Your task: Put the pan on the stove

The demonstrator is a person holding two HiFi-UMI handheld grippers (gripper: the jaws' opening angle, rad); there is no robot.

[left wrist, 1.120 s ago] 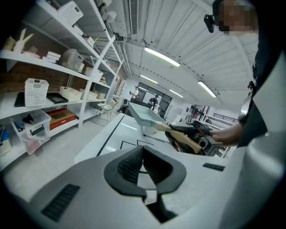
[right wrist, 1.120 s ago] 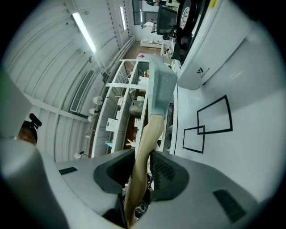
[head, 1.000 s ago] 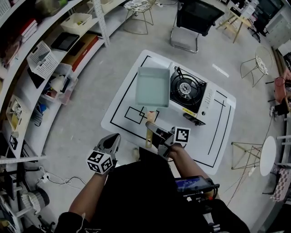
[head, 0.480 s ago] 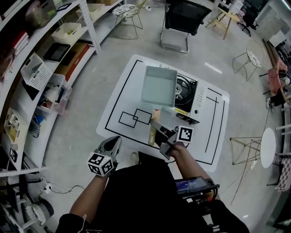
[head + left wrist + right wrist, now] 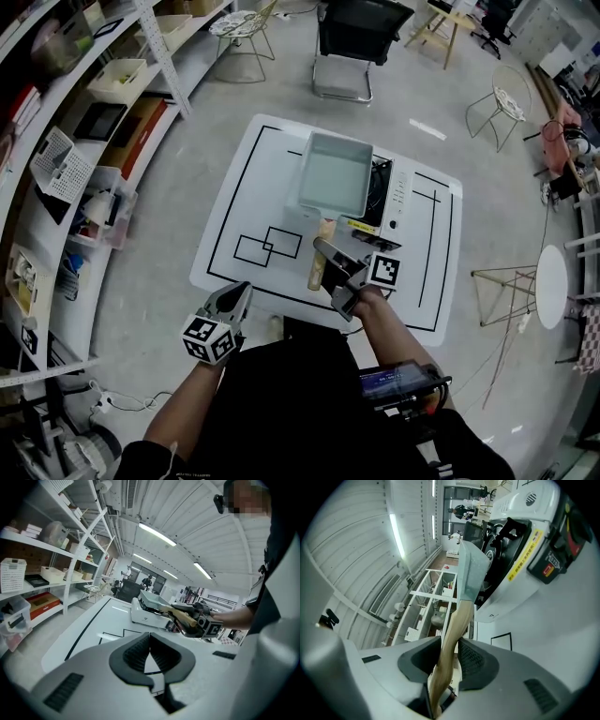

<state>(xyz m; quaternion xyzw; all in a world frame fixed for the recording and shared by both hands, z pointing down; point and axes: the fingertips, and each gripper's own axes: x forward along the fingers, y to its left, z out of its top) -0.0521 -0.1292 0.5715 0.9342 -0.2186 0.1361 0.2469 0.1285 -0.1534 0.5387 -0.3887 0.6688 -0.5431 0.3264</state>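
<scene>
Left gripper (image 5: 150, 644): nearest the body, held low and off the mat's near edge, well apart from the work. Jaws pressed together, nothing between them. It takes no part in the task here.

Right gripper (image 5: 451, 645): over the near part of the white mat (image 5: 253, 187), jaws pinching the wooden handle (image 5: 316, 272) of the pan. Pads sit on either side of the wood, well back from where the handle meets the pan.

Pan (image 5: 335, 173): square, pale, empty. From above it covers the left part of the stove (image 5: 397, 199), whose white control strip shows past the pan's right edge. Handle points back toward the person.

Contact: the left gripper view shows the pan at about grate level. The angle is too shallow to say whether it rests on the supports or hangs just over them.

Progress, as judged: the carry looks nearly done, since the pan is over the burner. What is left is to settle it squarely on the supports if it is not yet down, perhaps shift it right to centre it, then release the handle and clear the gripper.
</scene>
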